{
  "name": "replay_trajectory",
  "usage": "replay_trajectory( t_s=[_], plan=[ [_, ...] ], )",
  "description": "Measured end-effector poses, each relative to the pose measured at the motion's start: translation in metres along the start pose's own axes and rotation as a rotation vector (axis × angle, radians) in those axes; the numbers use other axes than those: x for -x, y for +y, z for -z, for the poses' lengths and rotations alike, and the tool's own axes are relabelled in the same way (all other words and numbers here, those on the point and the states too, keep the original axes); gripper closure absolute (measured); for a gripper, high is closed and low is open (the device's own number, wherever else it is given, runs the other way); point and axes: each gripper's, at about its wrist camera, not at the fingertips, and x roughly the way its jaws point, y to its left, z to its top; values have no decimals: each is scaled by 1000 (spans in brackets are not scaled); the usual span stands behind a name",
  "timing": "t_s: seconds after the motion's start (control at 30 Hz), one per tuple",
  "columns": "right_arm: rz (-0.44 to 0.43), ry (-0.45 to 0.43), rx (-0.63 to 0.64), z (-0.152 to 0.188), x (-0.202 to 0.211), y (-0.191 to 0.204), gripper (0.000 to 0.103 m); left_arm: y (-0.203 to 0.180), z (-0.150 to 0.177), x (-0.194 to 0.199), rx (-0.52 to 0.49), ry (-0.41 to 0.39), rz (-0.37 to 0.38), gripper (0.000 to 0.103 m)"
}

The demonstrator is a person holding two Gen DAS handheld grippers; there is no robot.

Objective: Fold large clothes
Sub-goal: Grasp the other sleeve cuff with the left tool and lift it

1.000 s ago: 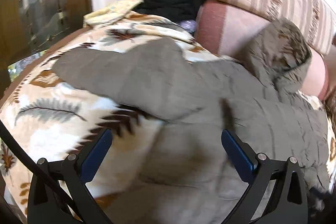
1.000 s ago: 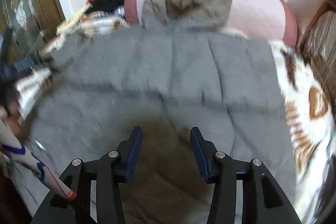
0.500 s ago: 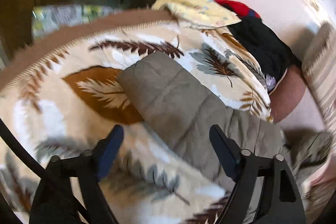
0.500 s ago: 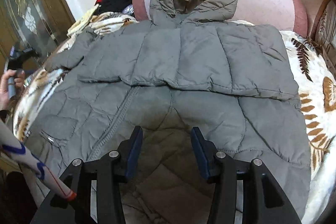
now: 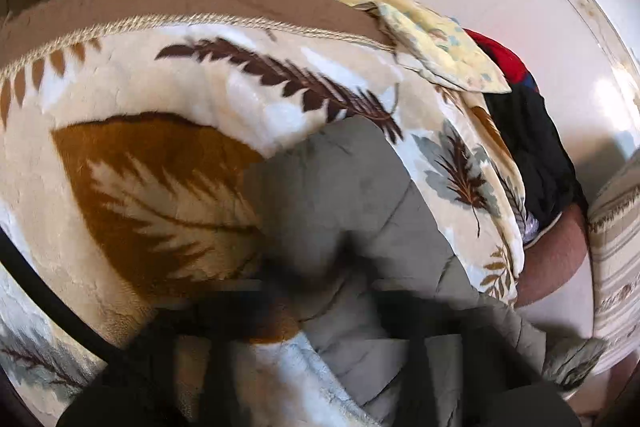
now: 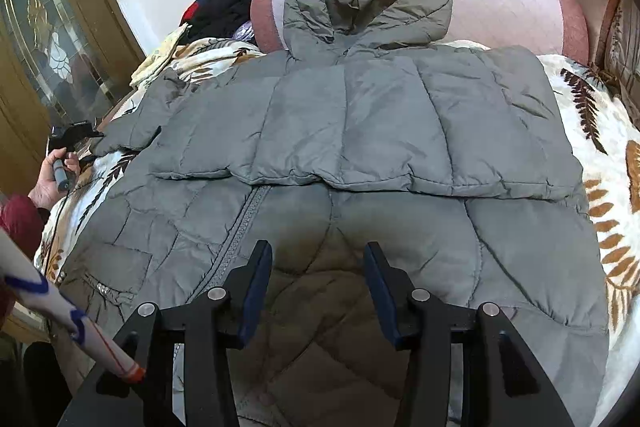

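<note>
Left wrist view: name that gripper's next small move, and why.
Probably carry the grey quilted sleeve across the hooded grey puffer jacket: the left gripper's jaws have just closed, apparently pinching its cuff, and the other sleeve already lies folded there.

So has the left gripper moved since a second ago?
Yes: out along the sleeve toward the blanket's corded edge, its fingers just closing on the sleeve.

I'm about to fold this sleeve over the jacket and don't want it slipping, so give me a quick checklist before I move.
1. The left gripper has just been closing, with the outstretched sleeve between its jaws: ok.
2. Firmness of that grip: cannot tell, the view is blurred.
3. The other sleeve lies folded flat across the chest: ok.
4. The right gripper is open above the jacket, holding nothing: ok.
5. Nothing loose lies where the fold should land: ok.
</note>
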Motion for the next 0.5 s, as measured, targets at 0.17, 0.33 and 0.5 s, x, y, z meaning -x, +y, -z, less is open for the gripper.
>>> replay_trajectory(
  t_s=[0.17, 0.33, 0.5],
  plan=[
    [11, -75, -50, -6, 15, -10, 51, -24, -1, 36, -55, -84, 26, 92],
    [21, -139, -133, -12, 35, -31, 51, -75, 5, 95, -164, -136, 96, 93],
    [35, -206, -187, -16, 58, -45, 51, -129, 21, 154, -248, -182, 162, 93]
  ],
)
